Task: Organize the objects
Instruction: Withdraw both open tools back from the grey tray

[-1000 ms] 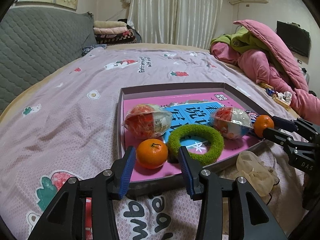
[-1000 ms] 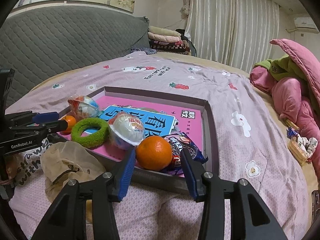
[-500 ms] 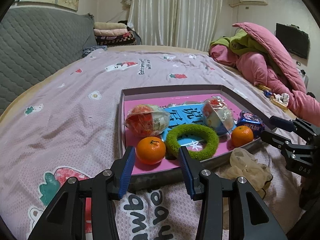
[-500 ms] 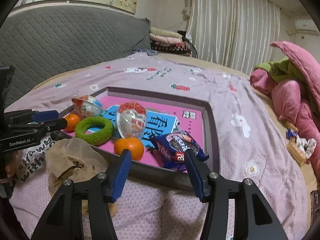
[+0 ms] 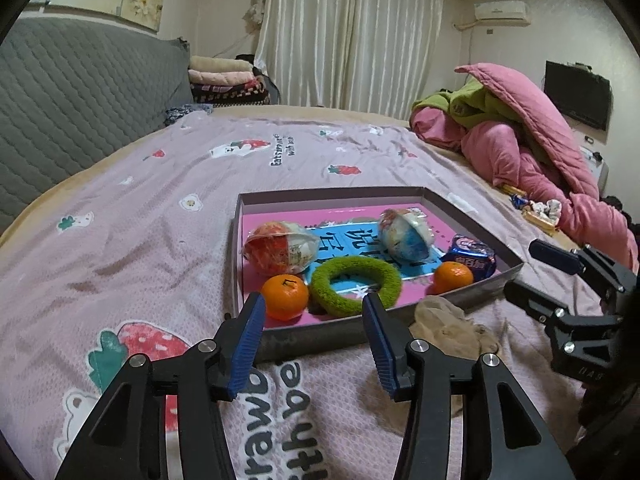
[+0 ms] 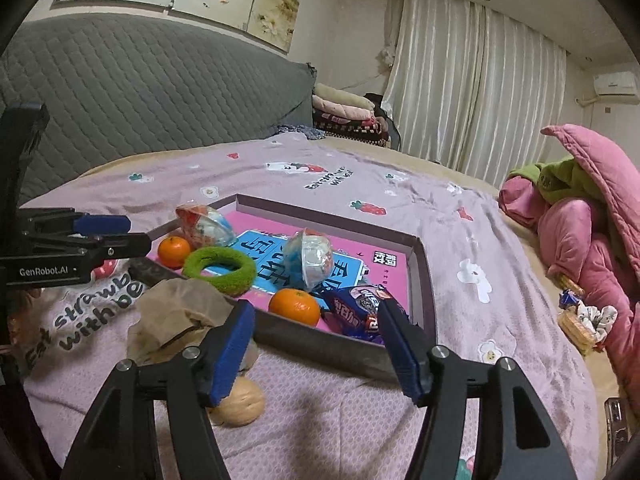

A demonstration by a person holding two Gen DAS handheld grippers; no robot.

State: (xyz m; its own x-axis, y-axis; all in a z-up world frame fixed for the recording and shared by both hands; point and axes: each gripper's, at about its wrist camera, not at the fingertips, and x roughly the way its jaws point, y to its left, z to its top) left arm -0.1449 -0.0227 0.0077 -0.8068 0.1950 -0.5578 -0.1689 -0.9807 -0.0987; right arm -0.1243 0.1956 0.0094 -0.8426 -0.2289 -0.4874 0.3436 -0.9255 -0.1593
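A shallow grey tray (image 5: 332,194) with a pink liner lies on the bed. It holds two wrapped egg toys (image 5: 280,248) (image 5: 406,234), a green fuzzy ring (image 5: 356,286), two oranges (image 5: 285,297) (image 5: 453,278) and a blue snack packet (image 5: 472,254). My left gripper (image 5: 313,308) hovers short of the tray's near rim, its jaws opening with nothing between them. My right gripper (image 6: 315,316) stands back from the other orange (image 6: 295,307) and the packet (image 6: 356,312), its jaws opening and empty. Each gripper shows at the side of the other's view (image 5: 528,270) (image 6: 132,234).
A crumpled beige bag (image 6: 180,316) lies against the tray's near rim, with a round brown nut-like thing (image 6: 240,400) in front of it. A pink and green quilt pile (image 5: 520,136) fills the right, with snack wrappers (image 6: 580,320) beside it. A grey quilted headboard (image 5: 80,92) stands at the left.
Both grippers drew back from the tray and widened. The right one let go of its orange, which now rests in the tray by the snack packet. The blue egg toy shifted.
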